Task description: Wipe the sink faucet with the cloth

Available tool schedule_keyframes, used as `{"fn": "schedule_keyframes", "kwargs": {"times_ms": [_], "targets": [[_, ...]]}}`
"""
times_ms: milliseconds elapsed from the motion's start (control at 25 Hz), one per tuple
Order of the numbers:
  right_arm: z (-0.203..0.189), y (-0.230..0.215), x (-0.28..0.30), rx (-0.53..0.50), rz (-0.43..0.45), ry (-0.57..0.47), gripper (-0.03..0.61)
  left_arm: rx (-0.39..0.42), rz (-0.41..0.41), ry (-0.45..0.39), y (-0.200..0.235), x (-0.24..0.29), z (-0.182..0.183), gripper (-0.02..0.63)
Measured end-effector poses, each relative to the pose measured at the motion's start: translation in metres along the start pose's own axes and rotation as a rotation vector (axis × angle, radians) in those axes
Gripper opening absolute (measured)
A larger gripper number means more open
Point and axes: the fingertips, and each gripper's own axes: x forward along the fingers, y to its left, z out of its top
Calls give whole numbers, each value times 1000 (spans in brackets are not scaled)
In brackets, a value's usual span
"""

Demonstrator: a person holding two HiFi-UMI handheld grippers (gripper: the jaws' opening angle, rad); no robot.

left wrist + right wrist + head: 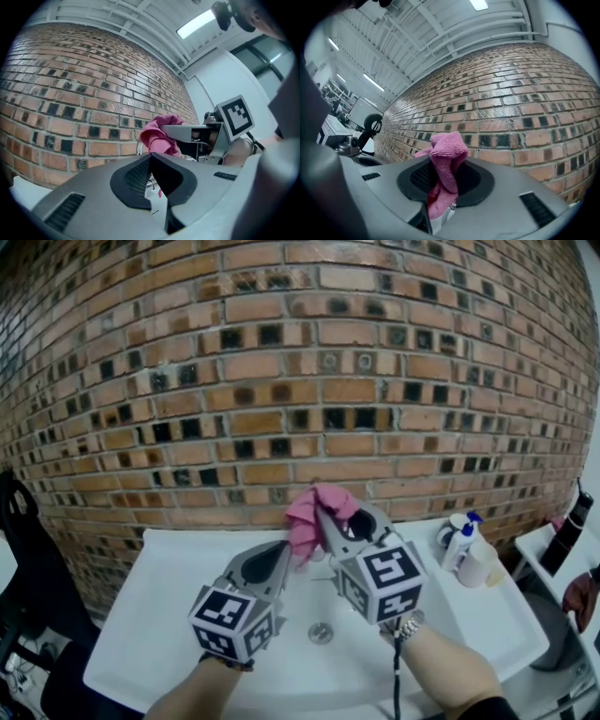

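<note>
Nearest me, the right hand-held gripper pinches the pink cloth at the back of the sink, hiding the faucet. The left hand-held gripper is closed and empty. I judge wiping barely begun.

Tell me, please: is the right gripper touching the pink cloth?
Touching. The right gripper view shows the pink cloth pinched between the jaws of the right gripper, with its folds bulging out above them.
</note>
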Motion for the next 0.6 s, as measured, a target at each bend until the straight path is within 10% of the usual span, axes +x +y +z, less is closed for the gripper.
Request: {"fn": "schedule_keyframes", "kwargs": {"times_ms": [600], "targets": [[5,-29,23,65,-35,-23,97,12,-8,21,1,3,3,0]]}}
